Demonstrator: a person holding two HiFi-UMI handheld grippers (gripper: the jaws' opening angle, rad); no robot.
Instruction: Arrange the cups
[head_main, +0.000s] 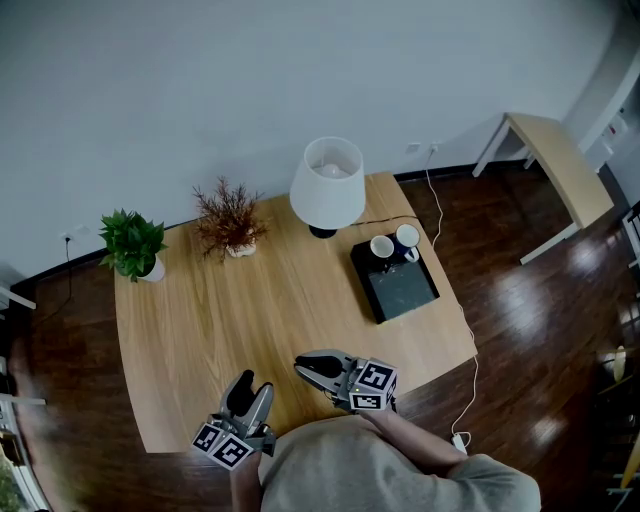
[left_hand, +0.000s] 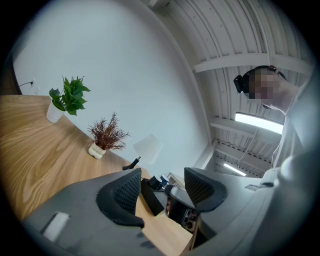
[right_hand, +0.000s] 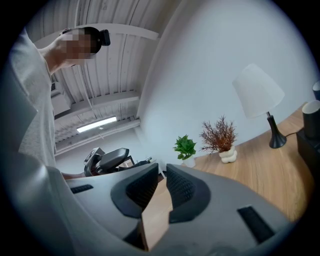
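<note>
Two white cups stood side by side on the far end of a black tray (head_main: 400, 290). The nearer cup (head_main: 382, 246) was just beside the farther cup (head_main: 407, 237). Both were well apart from either claw, out ahead of them and off to the right across the tabletop (head_main: 200, 330). The right claw (head_main: 303, 367) was the closer of the two to the tray. It hovered at the near edge of the tabletop with its jaws drawn together and nothing held; in its own view only a thin sliver of wood showed between the pads. The left claw (head_main: 252, 384) sat just beside it on the left, farther from the cups. Its jaws stood apart and empty, and the tray and the right claw showed through the gap. A white-shaded lamp (head_main: 328, 185) stood beyond the claws, just left of the tray. Farther left along the wall side of the tabletop came a reddish dried plant (head_main: 230, 218), then a green plant (head_main: 133, 243) at the far left corner.
</note>
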